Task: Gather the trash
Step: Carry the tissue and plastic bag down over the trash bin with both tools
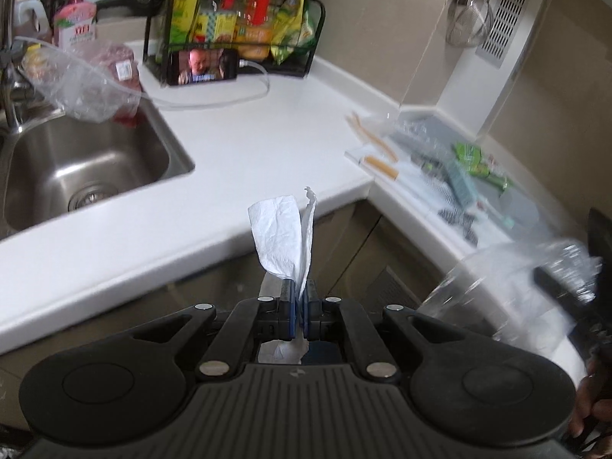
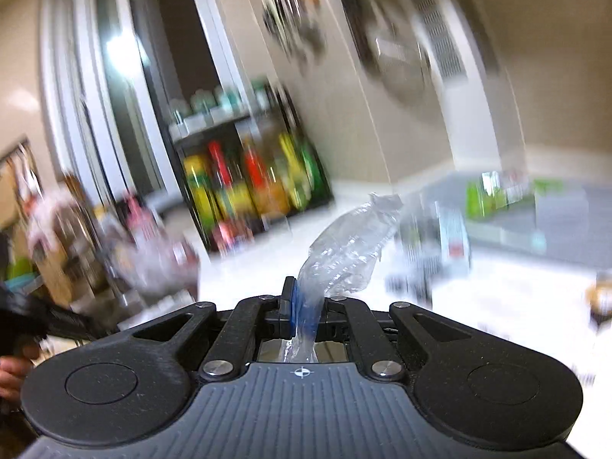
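Tissue [image 1: 283, 243] and clear plastic wrapper [image 2: 346, 246], each pinched in its own gripper, carried off the counter toward wherever the trash goes.

Left gripper [image 1: 300, 298] is clenched on the white tissue, which stands up between the blue pads in front of the white countertop's [image 1: 244, 153] near edge; right gripper [image 2: 304, 306] is clamped on the crumpled wrapper, which also shows as a blurred clear mass at the right of the left-wrist view. Both scraps are light and floppy, so a steady squeeze and a smooth carry likely serve best, with release only over the bin, which is not in view. Open room lies below the counter's lip, in front of the cabinet fronts. Sink [image 1: 34, 206] sits to the left, the cluttered board [image 1: 359, 153] of wrappers at far right, the bottle rack [image 1: 306, 65] far back.
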Tool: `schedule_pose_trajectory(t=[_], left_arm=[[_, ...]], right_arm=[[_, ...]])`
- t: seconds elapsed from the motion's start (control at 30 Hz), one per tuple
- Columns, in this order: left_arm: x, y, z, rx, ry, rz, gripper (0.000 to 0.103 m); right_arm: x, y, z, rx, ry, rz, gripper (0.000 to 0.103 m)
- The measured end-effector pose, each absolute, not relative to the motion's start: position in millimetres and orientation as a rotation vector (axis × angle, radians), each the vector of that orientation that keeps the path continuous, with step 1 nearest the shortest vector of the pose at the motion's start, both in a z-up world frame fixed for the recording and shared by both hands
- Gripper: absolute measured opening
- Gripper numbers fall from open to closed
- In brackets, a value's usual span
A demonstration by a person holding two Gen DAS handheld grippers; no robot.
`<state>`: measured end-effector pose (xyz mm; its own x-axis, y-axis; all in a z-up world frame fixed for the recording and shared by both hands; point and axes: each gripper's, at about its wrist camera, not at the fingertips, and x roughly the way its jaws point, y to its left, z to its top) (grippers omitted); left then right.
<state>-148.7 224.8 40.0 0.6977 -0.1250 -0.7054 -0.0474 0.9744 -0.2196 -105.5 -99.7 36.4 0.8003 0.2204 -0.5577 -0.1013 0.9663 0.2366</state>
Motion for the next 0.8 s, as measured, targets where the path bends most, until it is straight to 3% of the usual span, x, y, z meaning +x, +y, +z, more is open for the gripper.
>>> schedule_pose_trajectory(t=[0.3,0.8], left_arm=[[-153,212,3,-0.187,0.860,-0.048,0.003],[-154,178,-36,-0.078,0.908,-0.061,0.003]], right_arm=[[-125,-90,-34,0.308,0.943,0.115,0.007],[-129,-66,-51,0.269,1.045,0.124,0.007]])
